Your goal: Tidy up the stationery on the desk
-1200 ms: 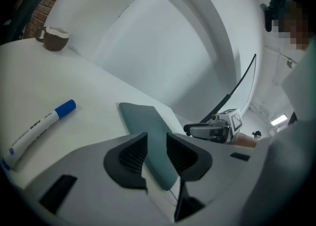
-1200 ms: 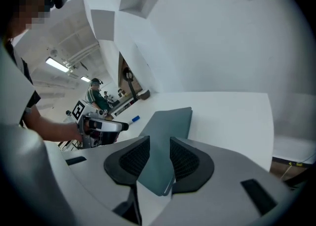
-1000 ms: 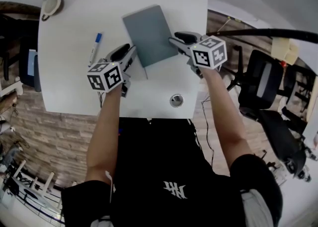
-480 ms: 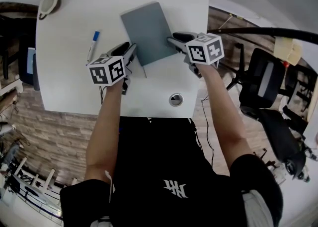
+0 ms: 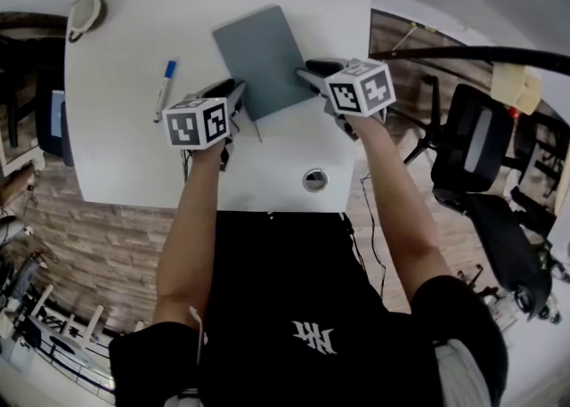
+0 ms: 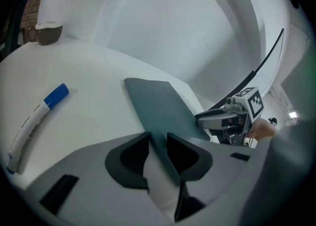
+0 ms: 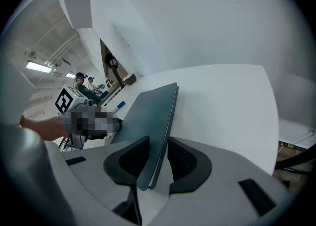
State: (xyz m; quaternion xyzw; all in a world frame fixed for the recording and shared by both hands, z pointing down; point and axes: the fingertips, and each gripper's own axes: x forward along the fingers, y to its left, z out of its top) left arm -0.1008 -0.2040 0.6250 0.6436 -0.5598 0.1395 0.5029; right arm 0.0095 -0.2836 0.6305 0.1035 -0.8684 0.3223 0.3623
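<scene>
A grey notebook [image 5: 261, 56] lies slanted on the white desk [image 5: 125, 147], held from both sides. My left gripper [image 5: 235, 93] is shut on its near left corner, and the cover's edge [image 6: 163, 116] runs between the jaws. My right gripper [image 5: 309, 72] is shut on the right edge, where the cover and pages [image 7: 155, 131] sit between the jaws and the notebook looks tilted up off the desk. A white marker with a blue cap [image 5: 164, 87] lies left of the left gripper, also seen as the marker [image 6: 32, 126] in the left gripper view.
A round brown and white cup [image 5: 87, 12] stands at the desk's far left corner. A metal cable grommet [image 5: 314, 180] sits near the front edge. Black office chairs [image 5: 485, 165] stand on the floor to the right.
Both grippers and the notebook have shifted slightly left and away. The white page showing under the notebook's near left corner has narrowed to a thin line.
</scene>
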